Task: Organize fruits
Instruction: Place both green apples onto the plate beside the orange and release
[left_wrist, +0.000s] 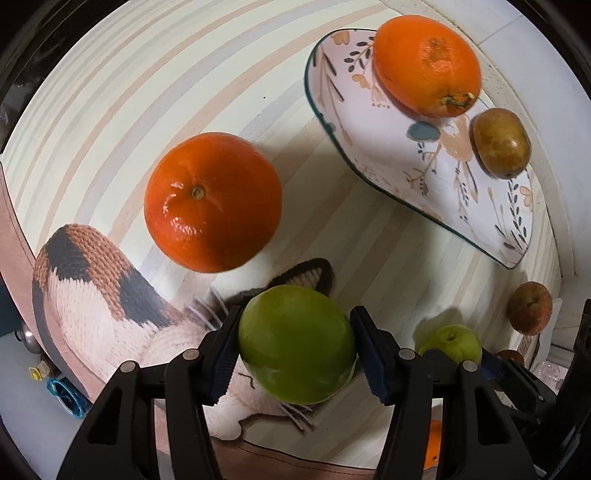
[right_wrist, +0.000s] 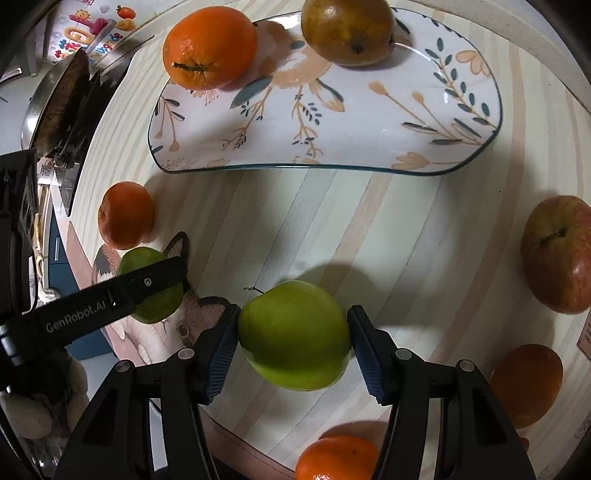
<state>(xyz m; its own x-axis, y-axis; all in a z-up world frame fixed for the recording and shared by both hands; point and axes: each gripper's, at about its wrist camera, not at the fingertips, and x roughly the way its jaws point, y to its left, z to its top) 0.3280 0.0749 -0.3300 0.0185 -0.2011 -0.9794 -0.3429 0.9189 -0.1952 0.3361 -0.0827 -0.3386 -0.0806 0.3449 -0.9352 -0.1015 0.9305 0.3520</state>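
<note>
The floral plate (right_wrist: 424, 122) is being occupied by 1 orange (right_wrist: 209, 48) and 1 brownish fruit (right_wrist: 347, 31). Each green apple is being clamped (pads touching both sides): one (left_wrist: 297, 341) in the left gripper (left_wrist: 295, 350), another (right_wrist: 293, 334) in the right gripper (right_wrist: 293, 350).

2 wrist fisheyes, each steeply downward, close over striped table (left_wrist: 155, 85), sharing floral plate (right_wrist: 369, 110)

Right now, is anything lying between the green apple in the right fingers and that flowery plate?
Nothing visible does. The green apple sits between the right gripper's fingers, and the striped cloth from it up to the plate's near rim is bare. On the plate, an orange and a brownish fruit sit at the far side.
</note>
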